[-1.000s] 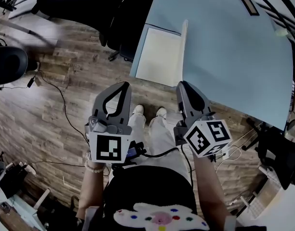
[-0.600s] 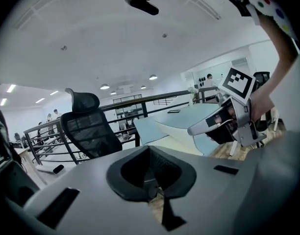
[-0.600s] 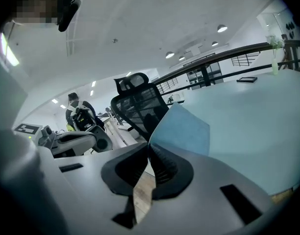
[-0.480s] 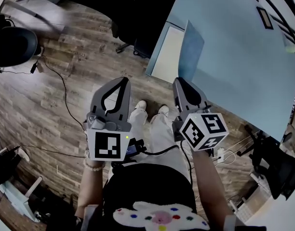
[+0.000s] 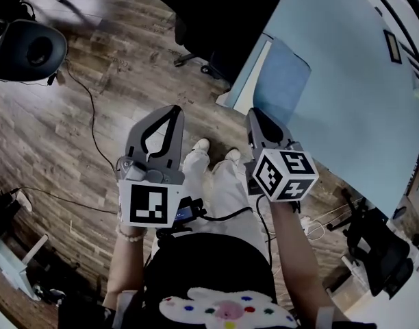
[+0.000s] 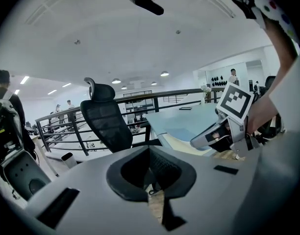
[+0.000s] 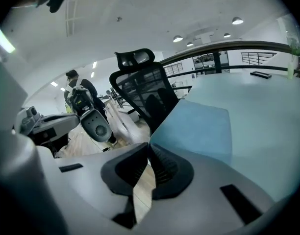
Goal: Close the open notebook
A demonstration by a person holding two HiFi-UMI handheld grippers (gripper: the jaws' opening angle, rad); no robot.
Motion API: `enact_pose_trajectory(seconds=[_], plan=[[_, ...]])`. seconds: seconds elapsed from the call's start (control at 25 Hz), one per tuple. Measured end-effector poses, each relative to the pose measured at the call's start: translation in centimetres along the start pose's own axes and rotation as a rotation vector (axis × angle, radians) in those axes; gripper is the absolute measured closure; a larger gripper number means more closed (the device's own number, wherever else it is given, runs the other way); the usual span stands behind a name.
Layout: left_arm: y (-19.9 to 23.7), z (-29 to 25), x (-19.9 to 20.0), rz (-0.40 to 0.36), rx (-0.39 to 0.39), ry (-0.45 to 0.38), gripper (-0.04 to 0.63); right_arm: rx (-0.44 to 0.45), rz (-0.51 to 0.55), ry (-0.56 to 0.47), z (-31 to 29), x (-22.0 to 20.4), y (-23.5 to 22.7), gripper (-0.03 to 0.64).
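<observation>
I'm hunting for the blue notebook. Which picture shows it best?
The head view: the notebook shows nearly whole from above. The right gripper view shows its cover from low down; the left gripper view shows it small and far.

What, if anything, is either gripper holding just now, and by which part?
Nothing is held: the left gripper and the right gripper each have their jaws together with nothing between them, and neither touches the blue notebook.

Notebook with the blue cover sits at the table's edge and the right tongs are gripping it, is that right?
Not quite. The right tongs are shut on nothing, short of the notebook, which does sit at the table's edge. The right gripper view shows this.
</observation>
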State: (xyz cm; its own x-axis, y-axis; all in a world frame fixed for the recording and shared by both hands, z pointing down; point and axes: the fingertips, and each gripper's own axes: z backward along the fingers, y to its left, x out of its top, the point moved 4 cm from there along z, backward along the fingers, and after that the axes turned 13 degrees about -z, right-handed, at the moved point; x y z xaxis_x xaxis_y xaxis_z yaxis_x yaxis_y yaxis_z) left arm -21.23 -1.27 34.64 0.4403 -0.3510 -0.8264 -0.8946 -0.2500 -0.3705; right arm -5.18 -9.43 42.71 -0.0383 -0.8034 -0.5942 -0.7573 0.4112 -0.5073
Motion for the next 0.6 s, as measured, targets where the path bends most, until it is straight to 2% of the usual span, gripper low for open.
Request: enact_pose_trajectory(seconds=[0.36, 0.6], plan=[[0.9, 1.1, -1.7, 0.025, 0.028, 0.030, 0.578, -0.060, 0.056, 0.095, -3.2, -1.9, -0.4, 0.572], [0.7, 1.6, -1.8, 0.022, 0.036, 0.028, 0.578, -0.066, 0.056, 0.141, -3.7, -2.5, -0.6, 0.572]])
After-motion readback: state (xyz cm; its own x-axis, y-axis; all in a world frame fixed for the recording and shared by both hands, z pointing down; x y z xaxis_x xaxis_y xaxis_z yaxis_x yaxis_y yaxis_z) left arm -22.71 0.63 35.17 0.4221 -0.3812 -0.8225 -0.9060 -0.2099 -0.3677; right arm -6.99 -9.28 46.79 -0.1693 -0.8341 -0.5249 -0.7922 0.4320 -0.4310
